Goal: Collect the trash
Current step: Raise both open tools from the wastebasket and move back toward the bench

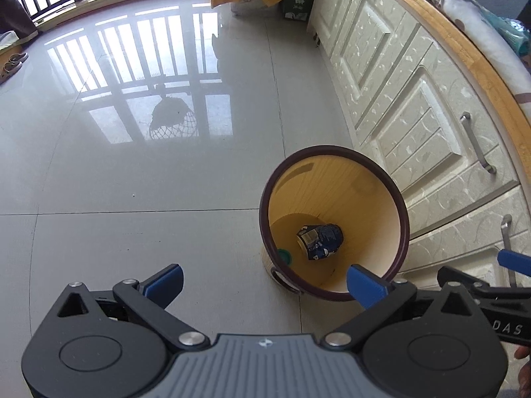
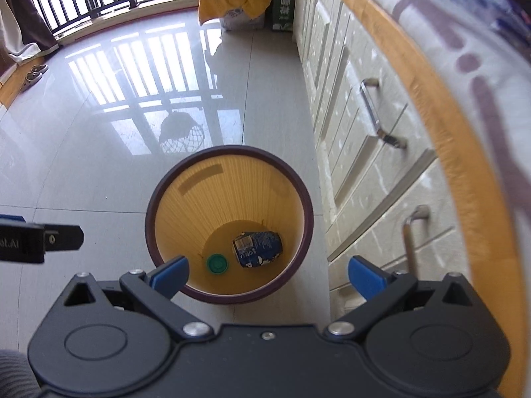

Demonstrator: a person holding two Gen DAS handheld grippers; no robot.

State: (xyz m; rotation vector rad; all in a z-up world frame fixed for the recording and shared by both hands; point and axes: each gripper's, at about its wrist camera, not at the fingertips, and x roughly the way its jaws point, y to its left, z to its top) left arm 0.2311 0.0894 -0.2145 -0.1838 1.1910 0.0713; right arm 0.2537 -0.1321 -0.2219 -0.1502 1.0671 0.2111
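Glossy floor by the cabinets: bin [image 2: 229,224] holds can [image 2: 257,244] and cap [image 2: 216,262]; both grippers, left [image 1: 264,282] and right [image 2: 268,277], gape empty above.

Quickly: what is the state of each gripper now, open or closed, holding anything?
Left gripper: open, holding nothing.
Right gripper: open, holding nothing.

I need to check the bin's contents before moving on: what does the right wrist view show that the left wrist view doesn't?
Only the right wrist view: the green cap in full, on the bin floor. Only the left wrist view: that cap half hidden behind the near rim, and the bin's foot on the tiles. Both: the crushed blue can lying inside, and an open, empty tool.
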